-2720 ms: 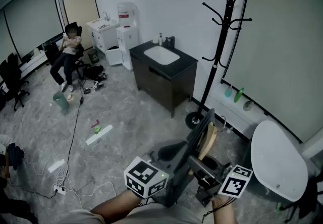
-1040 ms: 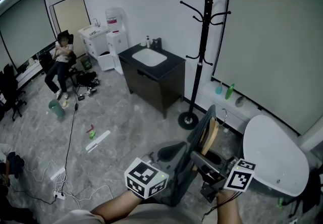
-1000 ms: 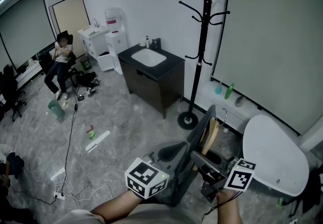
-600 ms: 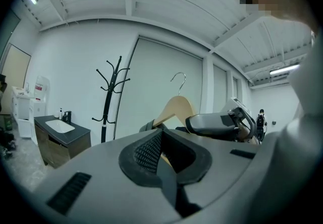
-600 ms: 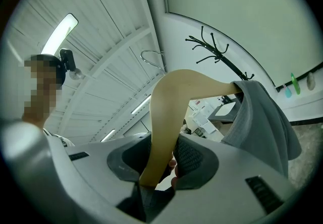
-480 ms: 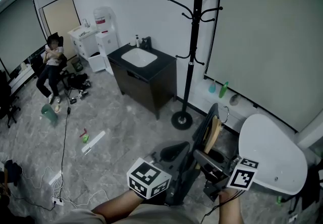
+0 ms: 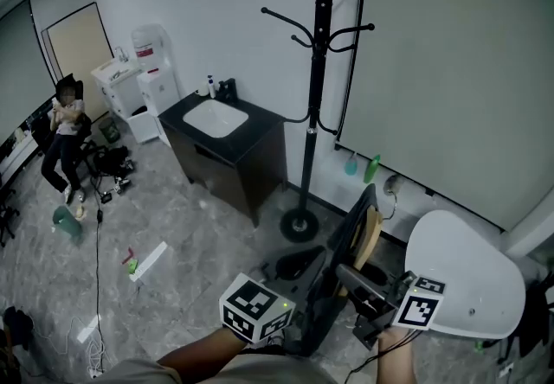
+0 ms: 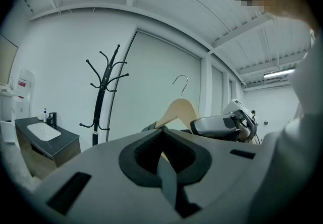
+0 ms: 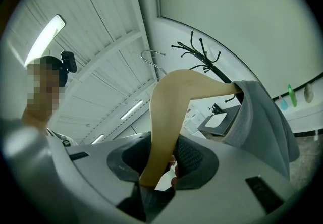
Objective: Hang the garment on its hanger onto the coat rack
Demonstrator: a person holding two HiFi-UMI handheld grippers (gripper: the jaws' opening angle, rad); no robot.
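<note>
The black coat rack point(image 7: 316, 71) stands by the white wall, its round base point(image 7: 299, 225) on the floor just beyond the grippers. A dark grey garment point(image 7: 346, 244) hangs on a wooden hanger point(image 7: 370, 235), held up between both grippers. My right gripper point(image 9: 164, 152) is shut on the hanger's wooden arm point(image 9: 169, 112), and the grey cloth point(image 9: 262, 117) drapes to its right. My left gripper point(image 8: 164, 140) is shut on a fold of the garment point(image 8: 166, 177). Beyond it are the hanger point(image 8: 176, 112), its metal hook point(image 8: 180, 80) and the rack point(image 8: 103, 92).
A black sink cabinet point(image 7: 221, 136) stands left of the rack. A white rounded tabletop point(image 7: 463, 274) is close on the right. Bottles point(image 7: 370, 168) sit on a low ledge by the wall. A seated person point(image 7: 62, 127) and floor cables point(image 7: 95, 287) lie far left.
The head view has come nearer the coat rack, which now looms larger and further left. Both grippers keep their hold on hanger and garment.
</note>
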